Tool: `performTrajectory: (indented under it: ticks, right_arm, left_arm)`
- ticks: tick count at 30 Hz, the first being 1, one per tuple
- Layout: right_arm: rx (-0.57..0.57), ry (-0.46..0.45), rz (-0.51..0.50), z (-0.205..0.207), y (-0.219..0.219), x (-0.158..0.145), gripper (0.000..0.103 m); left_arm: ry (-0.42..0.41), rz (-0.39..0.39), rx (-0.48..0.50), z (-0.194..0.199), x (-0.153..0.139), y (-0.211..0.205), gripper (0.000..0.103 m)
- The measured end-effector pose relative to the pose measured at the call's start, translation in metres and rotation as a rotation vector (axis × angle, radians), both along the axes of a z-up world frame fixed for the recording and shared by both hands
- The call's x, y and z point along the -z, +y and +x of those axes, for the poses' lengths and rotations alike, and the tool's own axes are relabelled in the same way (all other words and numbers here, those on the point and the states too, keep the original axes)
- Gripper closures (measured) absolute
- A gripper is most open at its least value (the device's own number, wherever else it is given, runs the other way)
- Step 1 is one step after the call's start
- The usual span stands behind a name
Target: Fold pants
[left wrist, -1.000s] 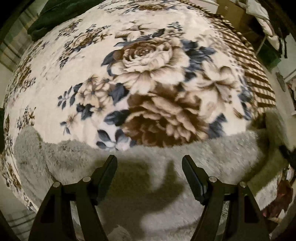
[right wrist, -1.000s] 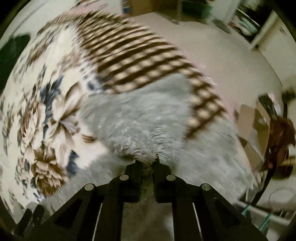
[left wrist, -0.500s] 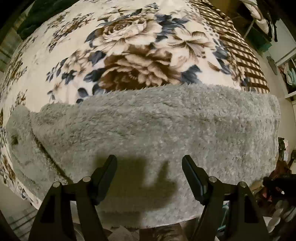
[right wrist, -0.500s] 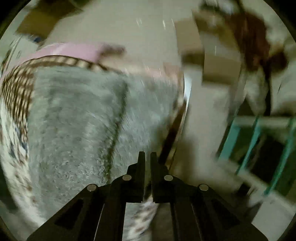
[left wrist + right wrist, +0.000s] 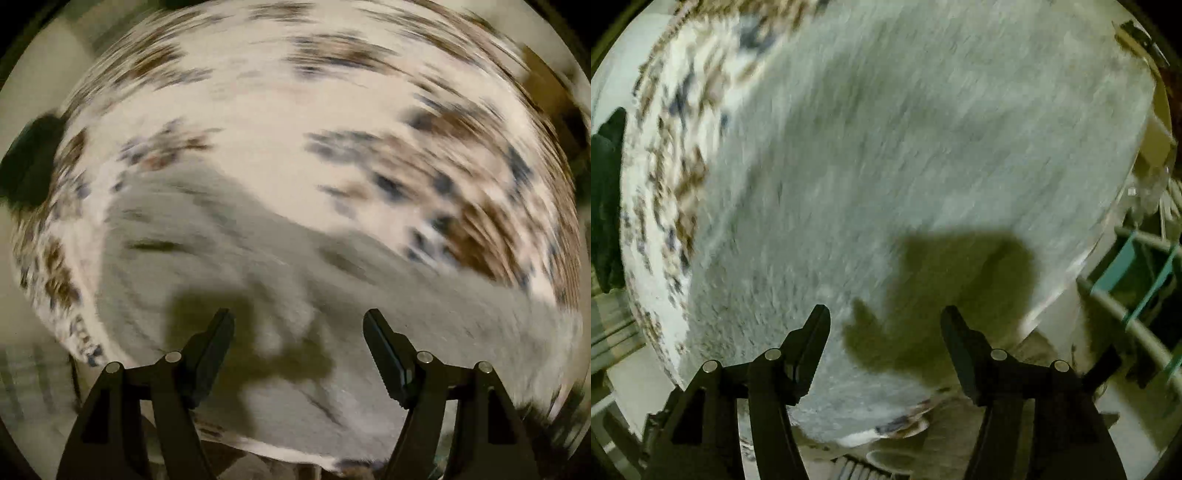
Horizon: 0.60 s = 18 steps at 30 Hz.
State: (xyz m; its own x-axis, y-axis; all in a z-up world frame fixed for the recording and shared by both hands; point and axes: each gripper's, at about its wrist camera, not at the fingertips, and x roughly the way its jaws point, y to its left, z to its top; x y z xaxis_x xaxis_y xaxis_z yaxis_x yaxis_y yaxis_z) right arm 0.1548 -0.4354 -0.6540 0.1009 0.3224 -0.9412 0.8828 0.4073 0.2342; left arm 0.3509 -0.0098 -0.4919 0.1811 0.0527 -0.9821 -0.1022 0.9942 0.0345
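Here, the fleecy grey pants (image 5: 905, 147) are seen spread flat on a cream blanket (image 5: 295, 110) printed with brown and blue flowers (both views are smeared by motion). The pile looks shaggy and soft, with faint creases. The left gripper (image 5: 298, 325) is held above the grey fabric with its jaws wide apart and nothing between them. The right gripper (image 5: 885, 321) is caught with its jaws opening, clear of the fleece, nothing pinched. In the right wrist view, the pants reach the bed's edge, beyond which a teal-framed rack (image 5: 1137, 280) is seen.
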Motion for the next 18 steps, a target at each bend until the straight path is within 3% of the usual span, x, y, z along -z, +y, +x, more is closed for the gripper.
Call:
performTrajectory:
  ticks: [4,9,10,11,13,15,18]
  right_arm:
    - [0.076,0.061,0.025,-0.008,0.041,0.025,0.038]
    - [0.096,0.094,0.023,-0.016,0.069,0.038,0.038]
    - [0.095,0.096,0.016,-0.016,0.072,0.038,0.038]
    - [0.090,0.097,0.008,-0.015,0.075,0.038,0.038]
    - [0.072,0.102,-0.016,-0.009,0.087,0.037,0.038]
    - [0.058,0.103,-0.027,-0.001,0.099,0.033,0.038]
    - [0.035,0.103,-0.045,0.004,0.103,0.024,0.038]
  left_arm:
    - [-0.007,-0.038,-0.111,0.037,0.009,0.049,0.032]
    - [0.053,-0.099,-0.161,0.072,0.039,0.069,0.033]
    - [0.067,-0.112,-0.156,0.075,0.047,0.070,0.040]
    - [0.079,-0.129,-0.150,0.076,0.052,0.070,0.064]
    - [0.108,-0.163,-0.149,0.076,0.066,0.075,0.098]
    - [0.064,-0.213,-0.153,0.069,0.062,0.085,0.099]
    - [-0.043,-0.250,-0.143,0.050,0.033,0.103,0.100]
